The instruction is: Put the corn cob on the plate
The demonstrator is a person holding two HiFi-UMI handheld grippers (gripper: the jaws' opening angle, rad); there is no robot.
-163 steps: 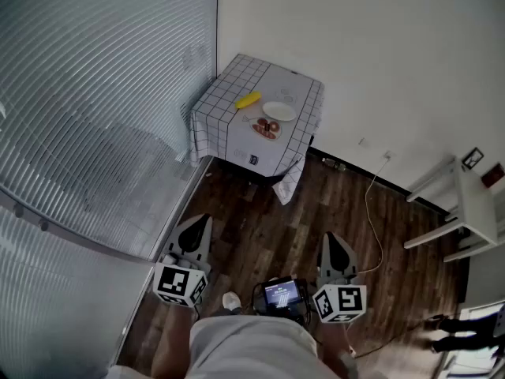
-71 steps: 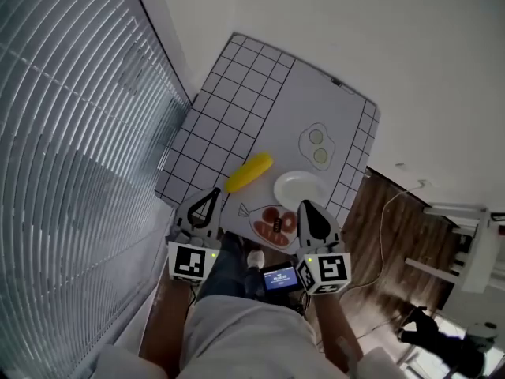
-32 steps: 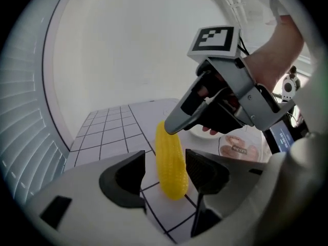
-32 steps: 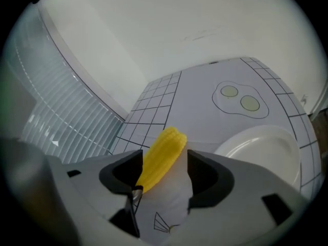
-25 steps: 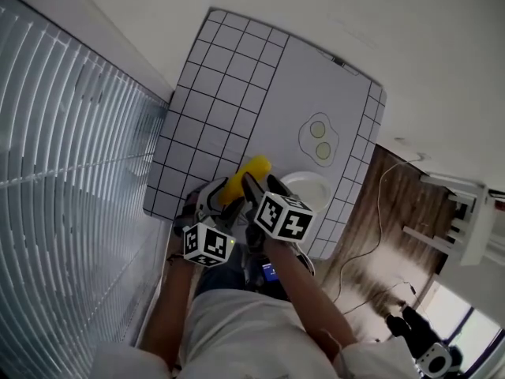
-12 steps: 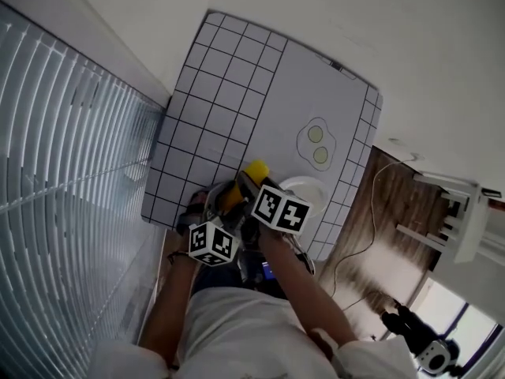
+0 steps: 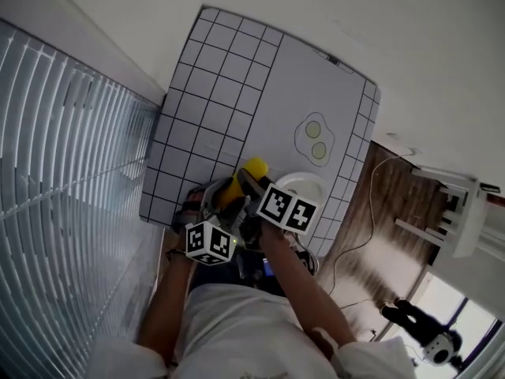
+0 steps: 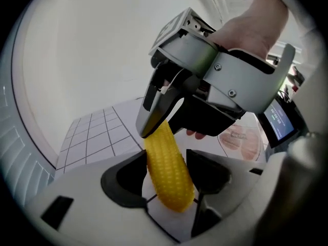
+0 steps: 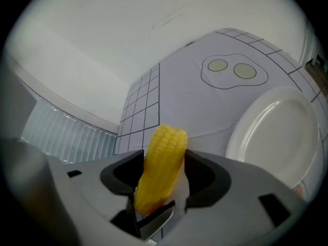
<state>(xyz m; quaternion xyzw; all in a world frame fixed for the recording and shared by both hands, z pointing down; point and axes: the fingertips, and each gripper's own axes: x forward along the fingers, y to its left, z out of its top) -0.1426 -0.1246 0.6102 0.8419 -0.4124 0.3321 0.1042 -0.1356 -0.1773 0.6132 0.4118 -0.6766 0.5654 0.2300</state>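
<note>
Corn [image 7: 252, 168] sits pinched between the jaws of the left gripper [image 8: 166, 160]. The right gripper [image 9: 164, 160], its jaws just closing, clasps it too. Grasp looks made; carrying remains, with the plate [image 9: 277, 132] bare just right of the right gripper.

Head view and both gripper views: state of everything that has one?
corn cob: not yet on the plate, gripped by both hand-held grippers.
plate: empty.
left hand-held gripper: shut on the corn cob.
right hand-held gripper: jaws have just been closing, pads now against the corn cob between them.
</note>
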